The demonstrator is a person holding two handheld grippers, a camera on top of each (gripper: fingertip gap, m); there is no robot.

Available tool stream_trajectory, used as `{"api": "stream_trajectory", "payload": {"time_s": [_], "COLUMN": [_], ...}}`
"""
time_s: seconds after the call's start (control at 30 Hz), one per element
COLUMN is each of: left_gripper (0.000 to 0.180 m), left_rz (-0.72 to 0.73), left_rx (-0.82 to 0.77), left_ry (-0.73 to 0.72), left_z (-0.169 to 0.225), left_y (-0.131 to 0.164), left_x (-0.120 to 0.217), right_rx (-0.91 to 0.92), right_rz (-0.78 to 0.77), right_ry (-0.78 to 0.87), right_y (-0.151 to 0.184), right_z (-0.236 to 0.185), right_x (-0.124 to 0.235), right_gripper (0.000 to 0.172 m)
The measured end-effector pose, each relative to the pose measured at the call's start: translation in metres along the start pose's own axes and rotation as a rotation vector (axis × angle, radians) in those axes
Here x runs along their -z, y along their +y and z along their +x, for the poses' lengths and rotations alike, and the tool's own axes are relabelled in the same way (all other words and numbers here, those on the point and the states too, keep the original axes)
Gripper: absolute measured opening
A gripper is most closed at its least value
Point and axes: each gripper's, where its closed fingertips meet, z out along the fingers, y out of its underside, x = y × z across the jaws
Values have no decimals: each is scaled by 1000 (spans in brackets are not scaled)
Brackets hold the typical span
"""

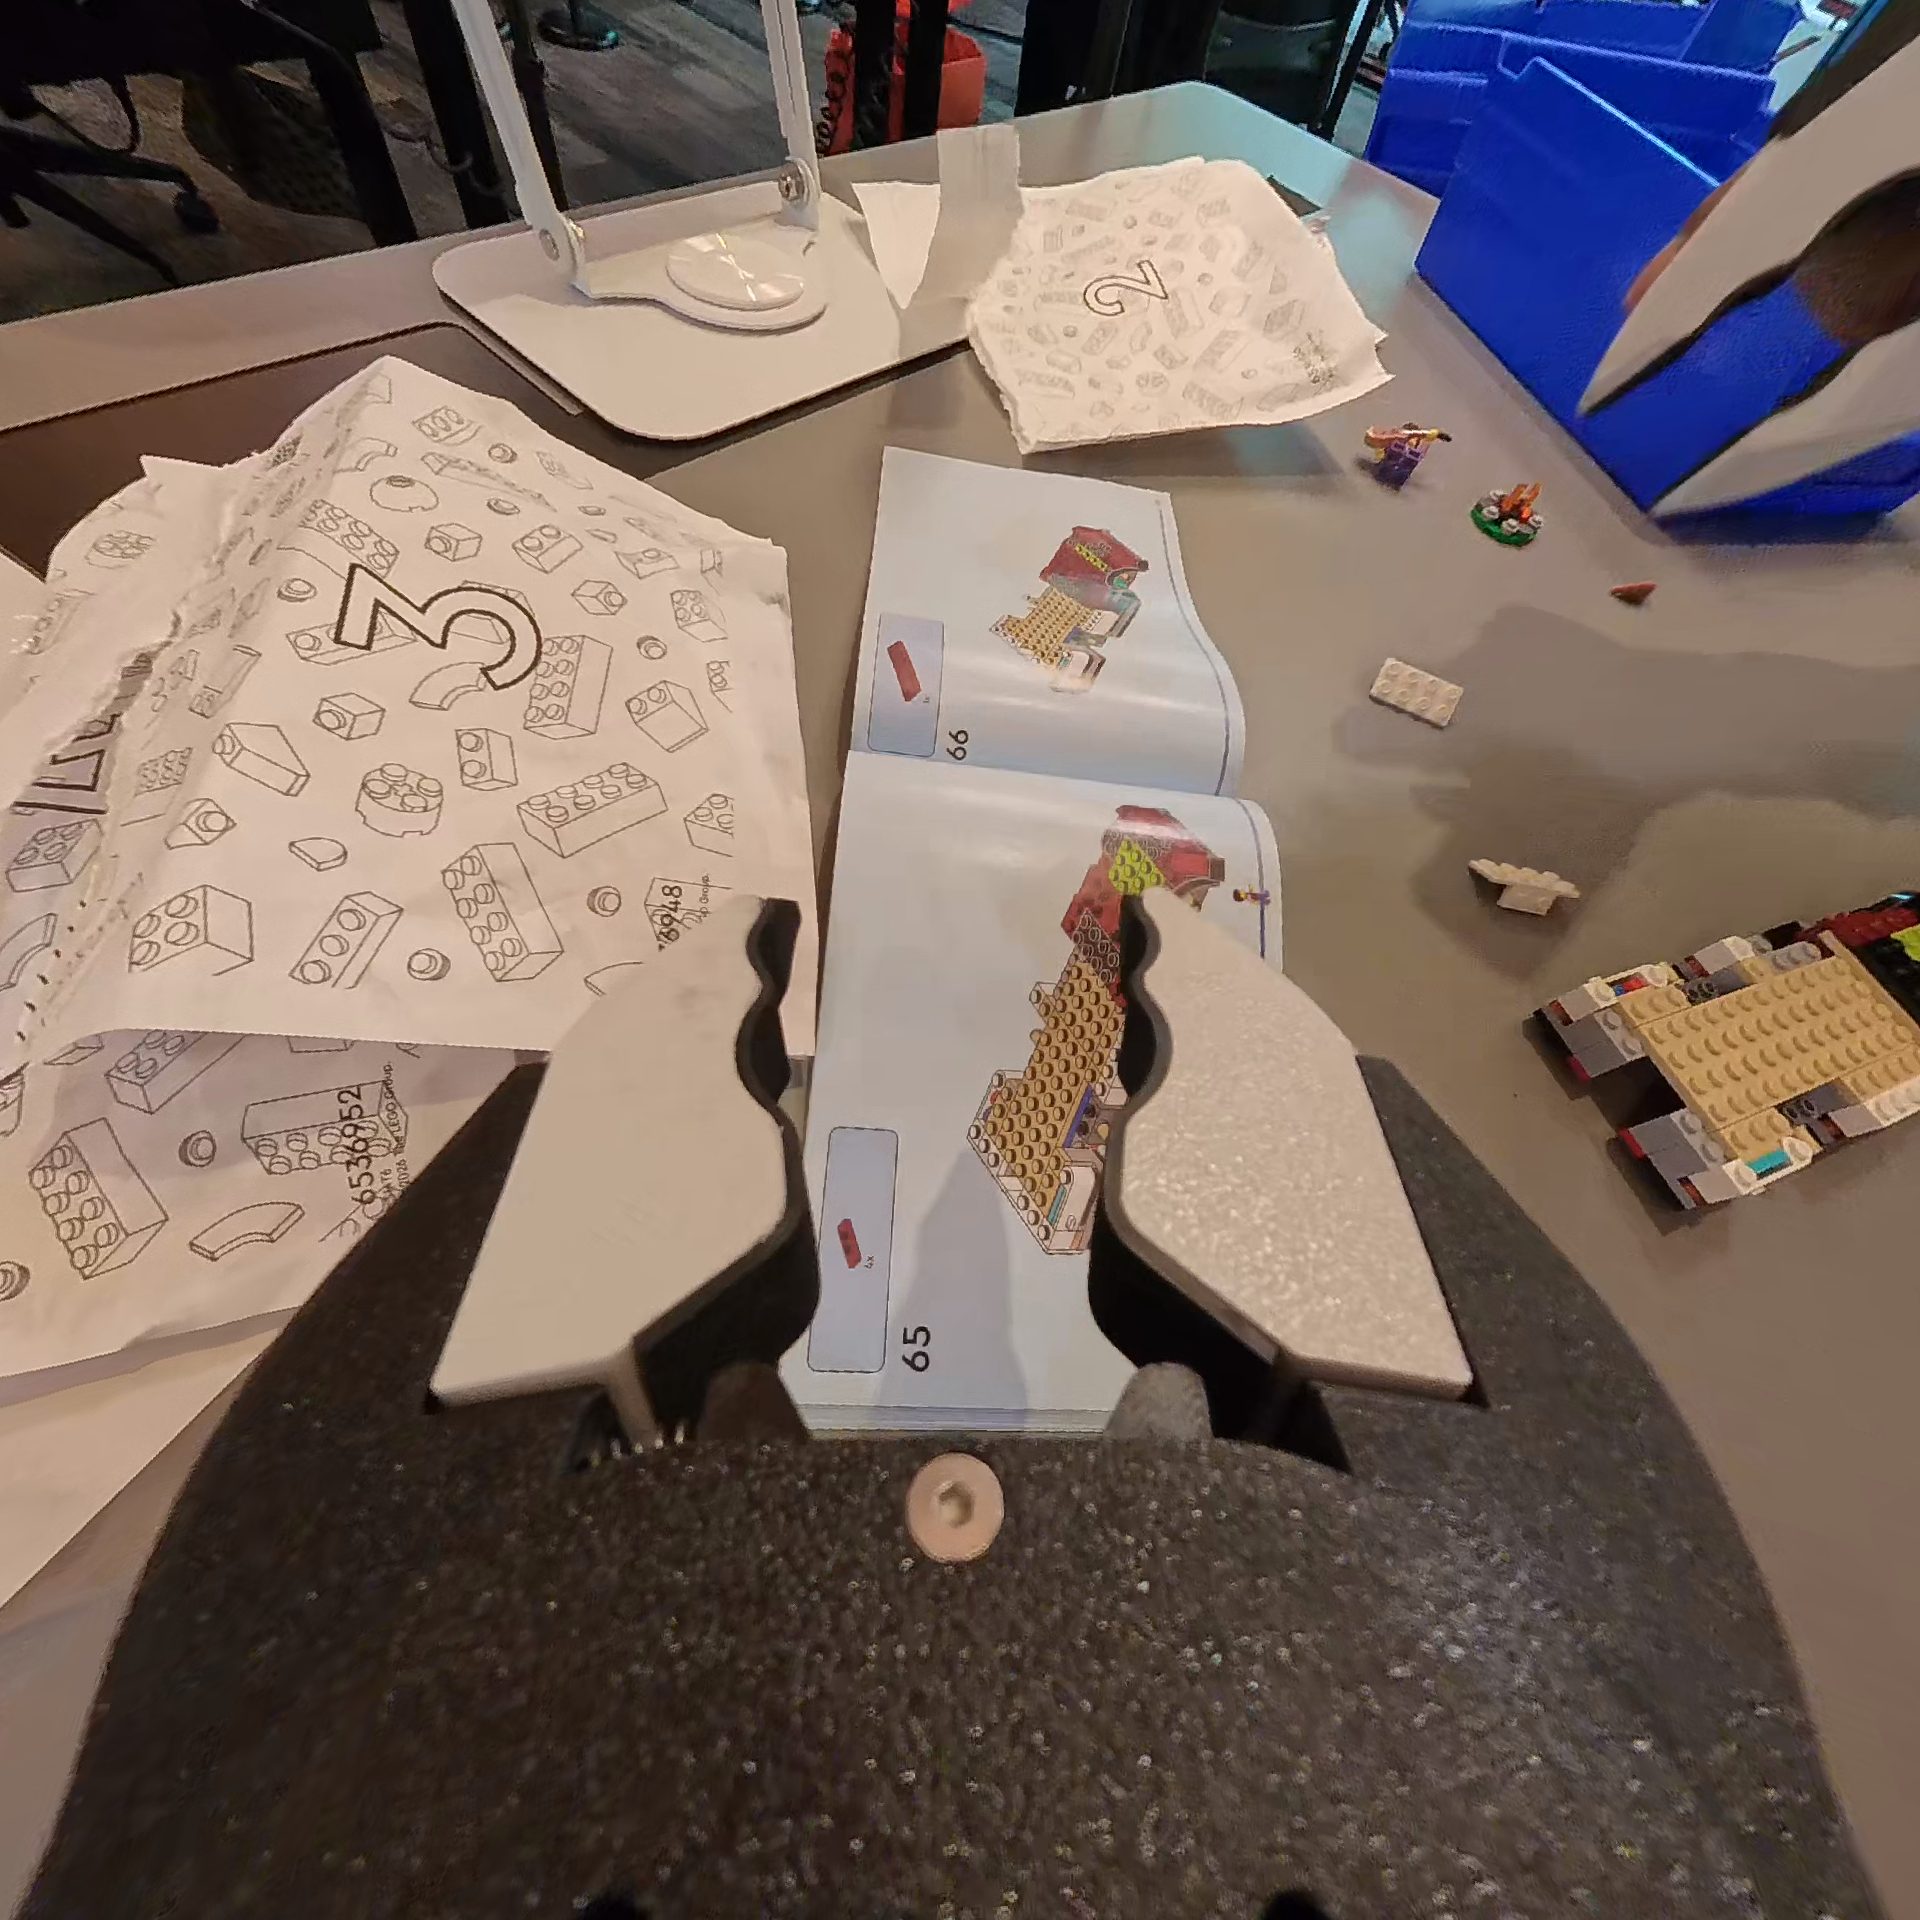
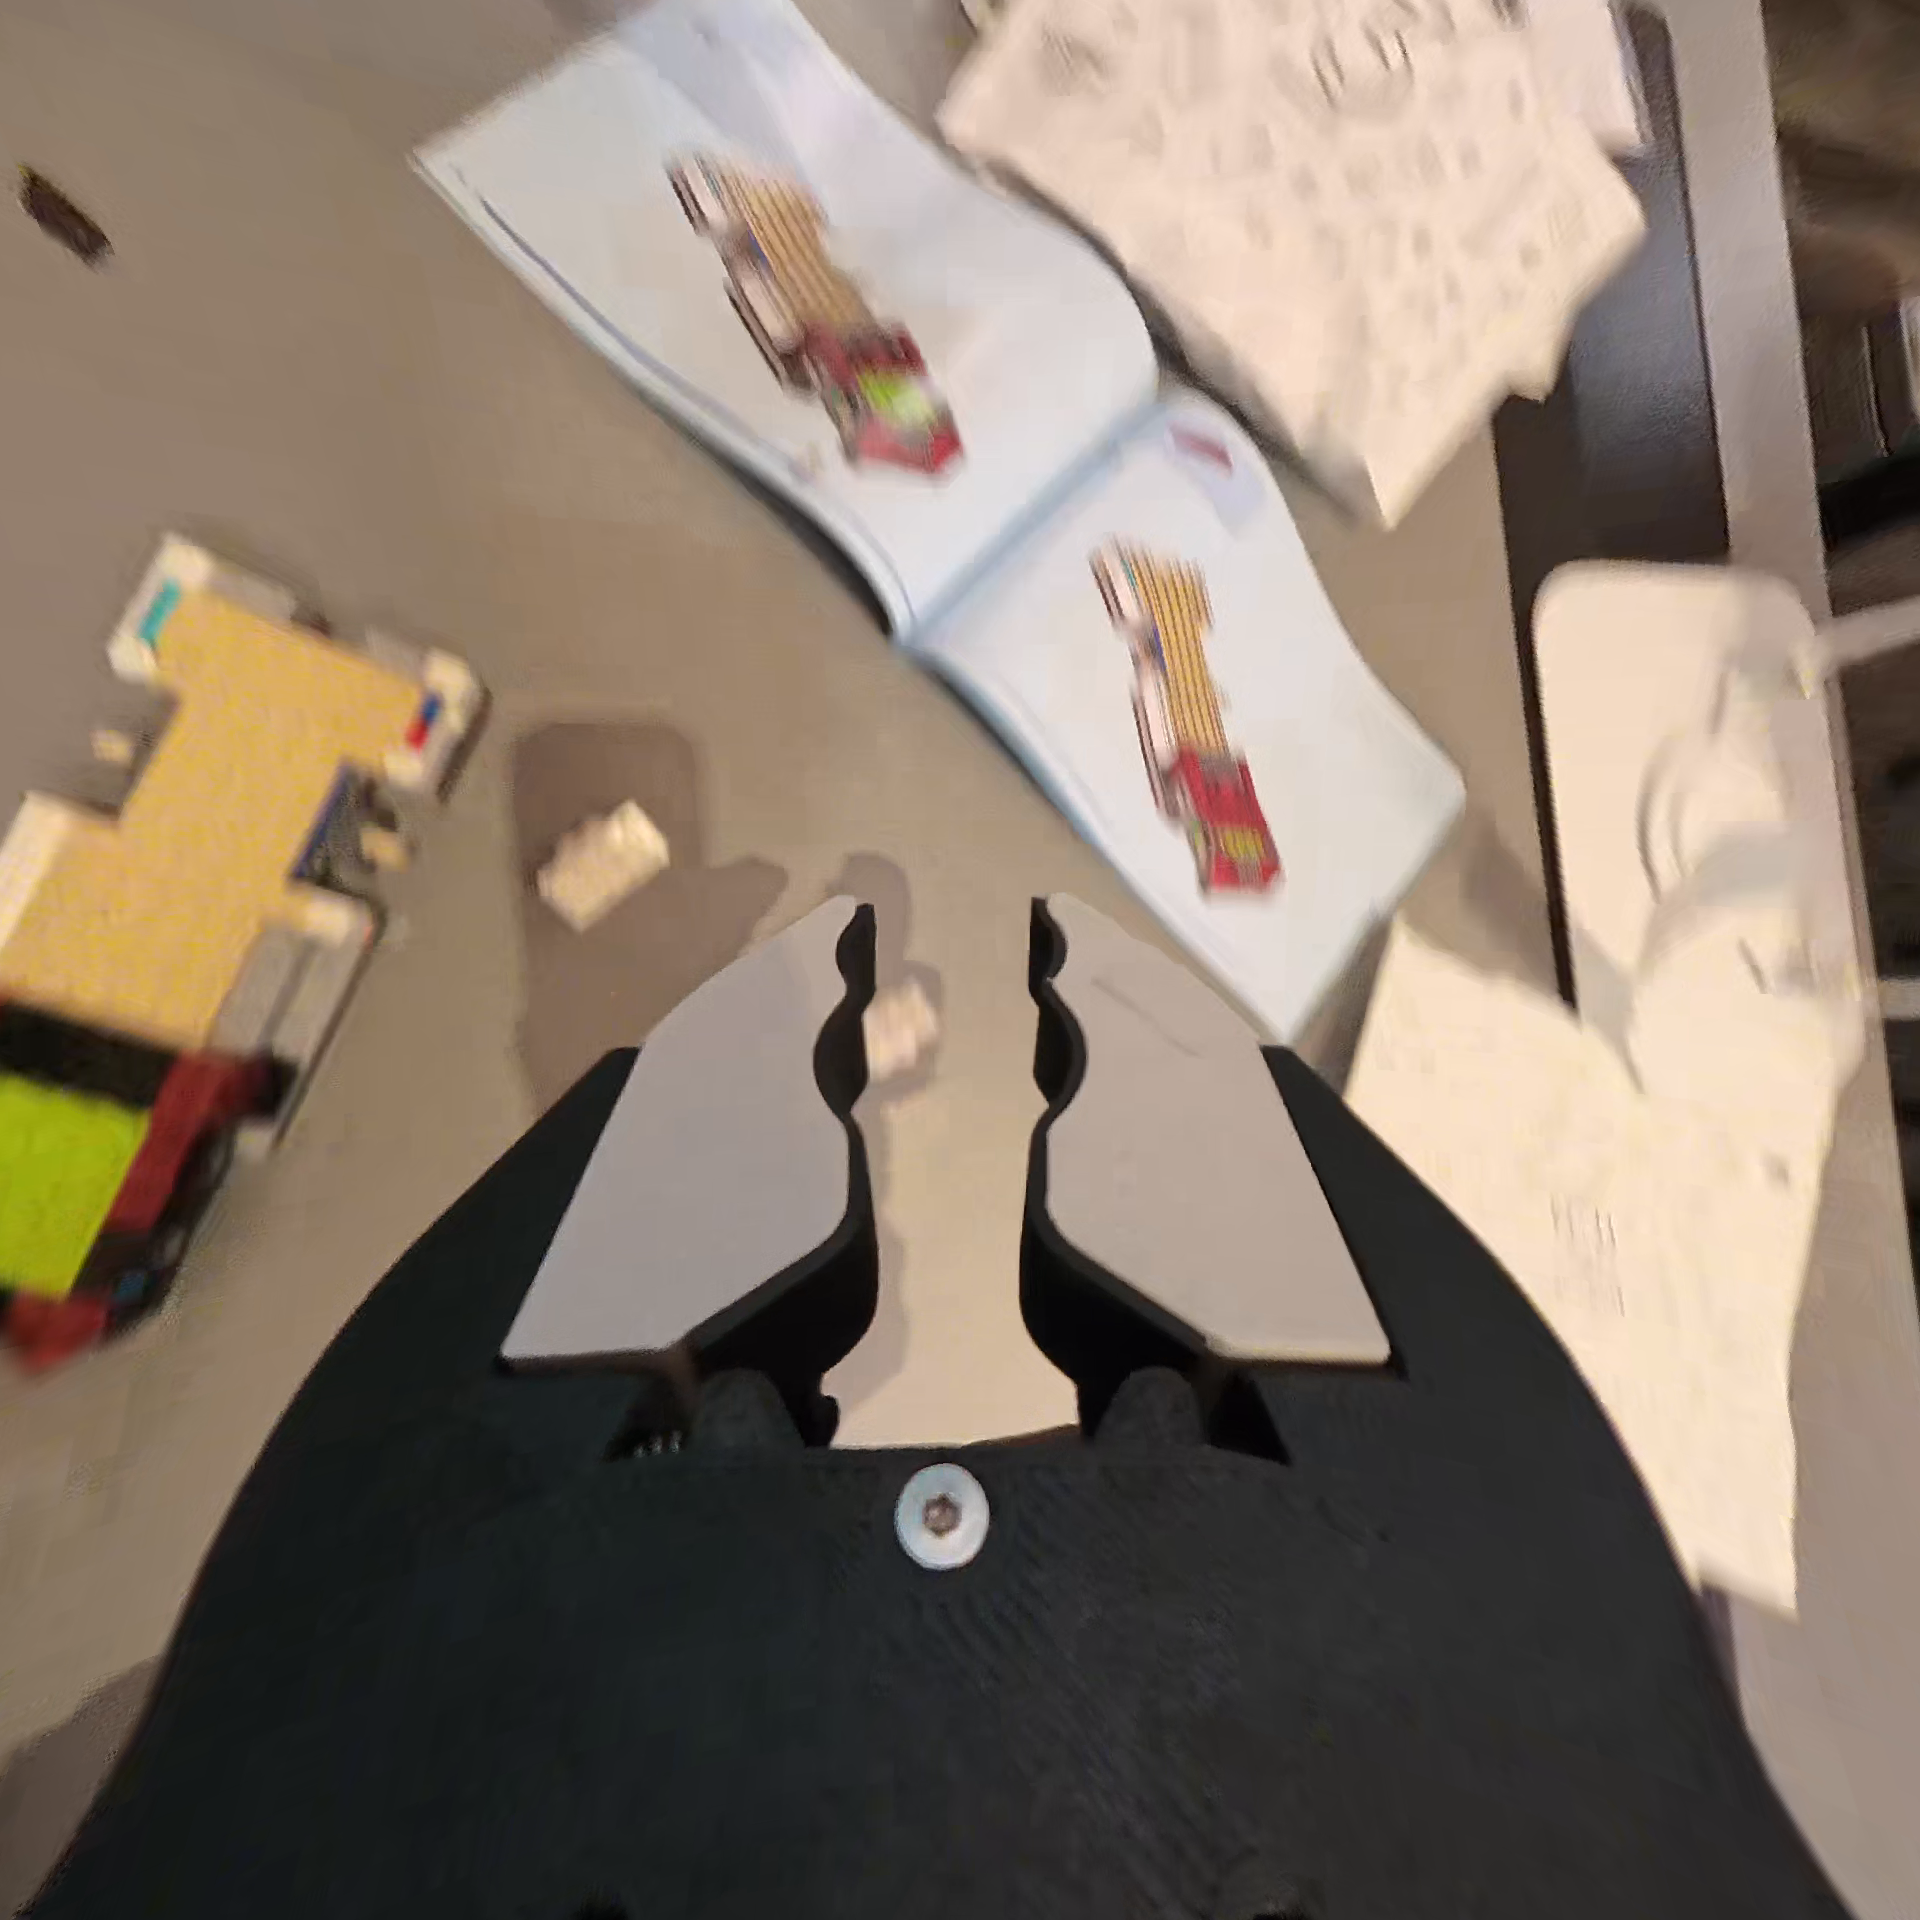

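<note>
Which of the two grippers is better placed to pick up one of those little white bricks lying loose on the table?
Probably the right gripper: it is open, and a small white brick lies on the table just below its fingers. The left gripper, also open, hangs over the booklet, away from the bricks.

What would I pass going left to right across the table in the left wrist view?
Big printed paper bag → open instruction booklet → white plate brick → tan brick model.

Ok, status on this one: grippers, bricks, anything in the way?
Both grippers open, empty. Left gripper over open booklet. Right gripper above small white brick on table. Nothing between.
</note>
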Motion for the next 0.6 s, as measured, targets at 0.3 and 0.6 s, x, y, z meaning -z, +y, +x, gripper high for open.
{"api": "stream_trajectory", "payload": {"time_s": [0.3, 0.6], "left_gripper": [62, 62], "left_rz": [-29, -41], "left_rx": [-65, -52], "left_ry": [12, 17], "left_z": [14, 12], "left_y": [0, 6], "left_x": [-5, -11], "right_rx": [-413, -564], "right_rz": [-267, -524], "right_ry": [279, 206], "right_y": [186, 295], "right_z": [-5, -39], "right_x": [144, 128], "right_gripper": [32, 26]}}
